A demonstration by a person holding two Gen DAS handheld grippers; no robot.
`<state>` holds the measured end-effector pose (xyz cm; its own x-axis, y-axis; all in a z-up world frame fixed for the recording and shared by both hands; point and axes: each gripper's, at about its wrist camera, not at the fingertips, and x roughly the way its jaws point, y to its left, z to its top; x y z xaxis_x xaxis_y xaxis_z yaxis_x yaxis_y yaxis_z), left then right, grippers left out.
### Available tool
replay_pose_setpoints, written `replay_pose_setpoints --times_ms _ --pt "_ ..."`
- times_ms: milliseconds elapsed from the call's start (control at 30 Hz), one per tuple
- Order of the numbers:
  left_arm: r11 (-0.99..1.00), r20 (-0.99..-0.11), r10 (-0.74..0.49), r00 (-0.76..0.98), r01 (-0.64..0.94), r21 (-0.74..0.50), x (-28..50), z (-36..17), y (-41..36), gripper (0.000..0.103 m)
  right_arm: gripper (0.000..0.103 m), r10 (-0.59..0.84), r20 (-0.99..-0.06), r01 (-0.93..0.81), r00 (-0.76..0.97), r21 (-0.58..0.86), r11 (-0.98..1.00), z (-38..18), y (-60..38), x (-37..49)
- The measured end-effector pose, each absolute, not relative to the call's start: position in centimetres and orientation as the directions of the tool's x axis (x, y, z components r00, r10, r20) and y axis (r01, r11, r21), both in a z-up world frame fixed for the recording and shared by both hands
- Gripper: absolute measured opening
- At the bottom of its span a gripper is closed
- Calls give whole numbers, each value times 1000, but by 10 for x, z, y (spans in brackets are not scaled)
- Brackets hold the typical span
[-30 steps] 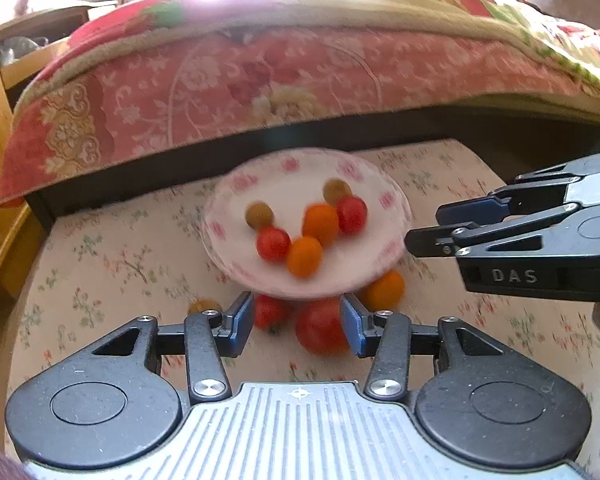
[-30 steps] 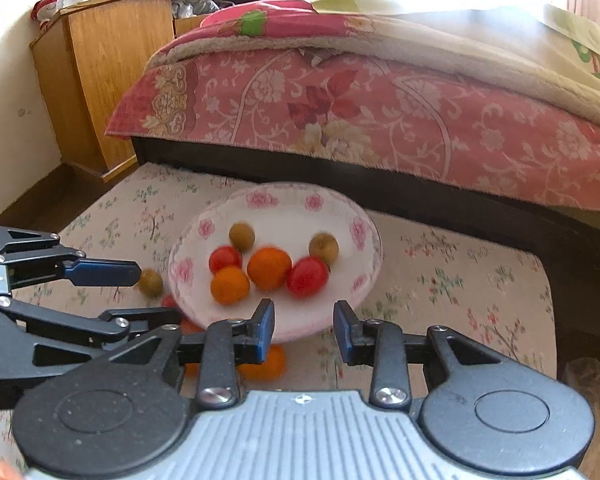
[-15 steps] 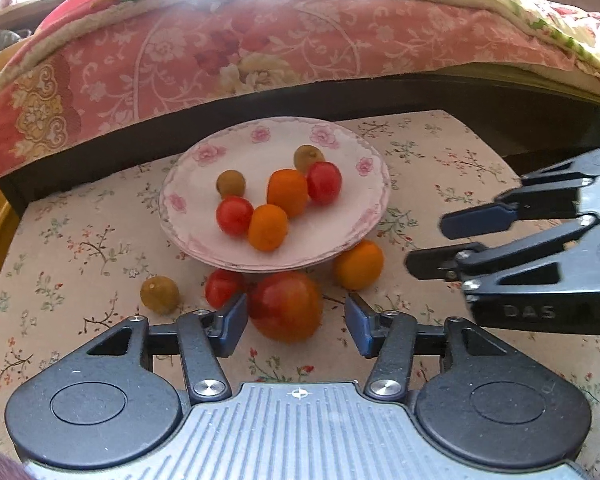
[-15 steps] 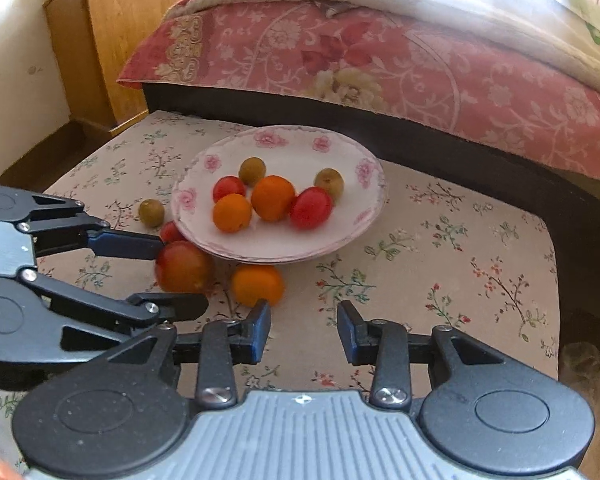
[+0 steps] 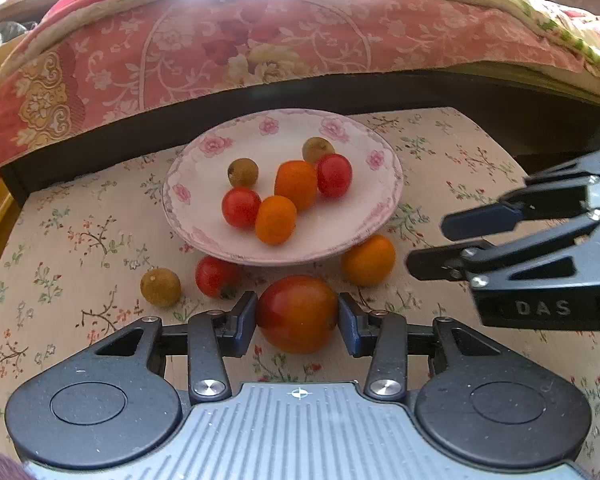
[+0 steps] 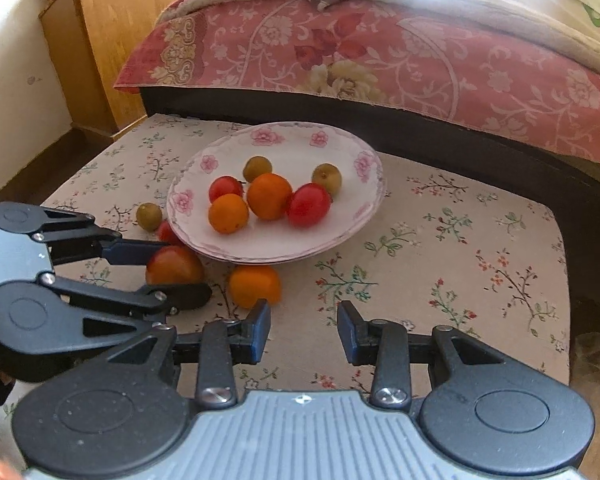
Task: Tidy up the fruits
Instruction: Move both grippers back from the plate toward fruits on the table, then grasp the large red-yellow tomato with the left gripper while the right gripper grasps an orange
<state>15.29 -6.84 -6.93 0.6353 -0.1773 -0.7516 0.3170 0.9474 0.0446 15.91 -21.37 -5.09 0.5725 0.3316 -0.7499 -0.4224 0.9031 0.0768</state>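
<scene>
Blushing red-orange round fruit [image 5: 297, 314], glossy, unbruised

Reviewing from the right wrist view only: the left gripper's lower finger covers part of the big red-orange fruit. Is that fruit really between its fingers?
Observer: Yes. In the left wrist view the left gripper has just been closing, and its pads meet both sides of the big red-orange fruit.
Operator: And the red thing half hidden at the plate's edge?
Observer: A small tomato with a green stalk end, lying on the cloth by the plate rim, apart from the big fruit.
</scene>
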Motion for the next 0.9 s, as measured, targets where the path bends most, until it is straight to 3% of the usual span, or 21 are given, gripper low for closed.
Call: replay_pose_setpoints --times_ms 767,900 --pt "945 -767 -181 616 325 39 140 -71 -54 53 40 366 -757 -474 542 85 877 -70 -180 178" --pt "940 -776 -185 604 338 39 138 -75 -57 52 36 354 -761 -472 543 72 879 -68 -180 176"
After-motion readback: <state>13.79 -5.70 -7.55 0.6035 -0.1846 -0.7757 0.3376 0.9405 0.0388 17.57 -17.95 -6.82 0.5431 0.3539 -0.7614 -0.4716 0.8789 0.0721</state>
